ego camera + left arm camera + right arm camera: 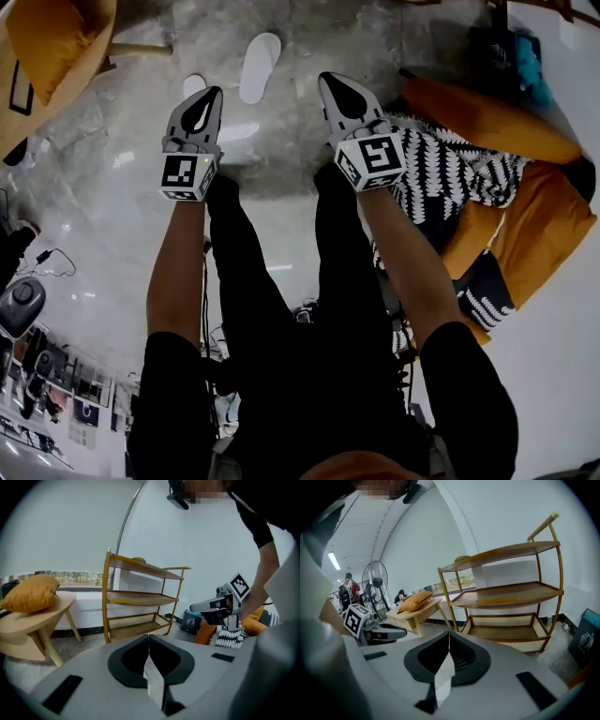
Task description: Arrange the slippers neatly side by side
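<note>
Both grippers are held out in the air above the grey floor [103, 216], and neither touches anything. The left gripper [149, 639] has its jaws clenched: the two dark pads meet along a thin seam with nothing between them. The right gripper [449, 637] is the same, its jaws pressed together and empty. The two white slippers lie on the floor ahead of the grippers and well below them. One slipper [260, 66] lies lengthwise in plain view, between the two grippers as the head view shows them. The other slipper [193, 85] shows only as a small white end just beside the left gripper's tip, the rest hidden behind it, so the two slippers lie apart, not yet side by side. A low wooden table [42, 620] bearing an orange cushion [30, 597] stands to the left, next to a wooden shelf rack [140, 597].
</note>
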Action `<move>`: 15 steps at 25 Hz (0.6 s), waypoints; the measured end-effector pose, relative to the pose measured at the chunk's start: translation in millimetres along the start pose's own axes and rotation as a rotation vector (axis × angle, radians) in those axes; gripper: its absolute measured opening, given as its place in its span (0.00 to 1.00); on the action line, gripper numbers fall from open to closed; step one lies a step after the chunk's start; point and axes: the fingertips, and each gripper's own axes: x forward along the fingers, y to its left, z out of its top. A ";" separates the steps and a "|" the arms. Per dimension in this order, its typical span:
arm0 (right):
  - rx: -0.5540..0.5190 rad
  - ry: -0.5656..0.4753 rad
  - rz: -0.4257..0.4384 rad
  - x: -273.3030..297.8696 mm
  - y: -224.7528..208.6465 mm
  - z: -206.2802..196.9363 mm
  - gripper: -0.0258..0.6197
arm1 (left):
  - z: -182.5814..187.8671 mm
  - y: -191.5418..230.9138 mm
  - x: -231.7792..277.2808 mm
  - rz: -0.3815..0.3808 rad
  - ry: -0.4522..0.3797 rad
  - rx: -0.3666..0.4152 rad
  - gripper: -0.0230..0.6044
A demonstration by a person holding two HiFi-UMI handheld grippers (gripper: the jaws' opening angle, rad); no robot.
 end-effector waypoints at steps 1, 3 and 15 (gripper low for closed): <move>-0.002 0.008 -0.004 4.1 -7.9 -9.1 0.09 | -12.7 -2.0 12.0 -0.005 0.018 -0.004 0.06; -0.004 0.019 -0.011 12.0 -19.8 -25.8 0.09 | -39.1 -6.8 33.2 -0.022 0.056 -0.007 0.06; -0.031 0.079 0.038 75.9 -43.7 -135.8 0.09 | -173.9 -10.0 120.0 -0.144 0.223 0.118 0.17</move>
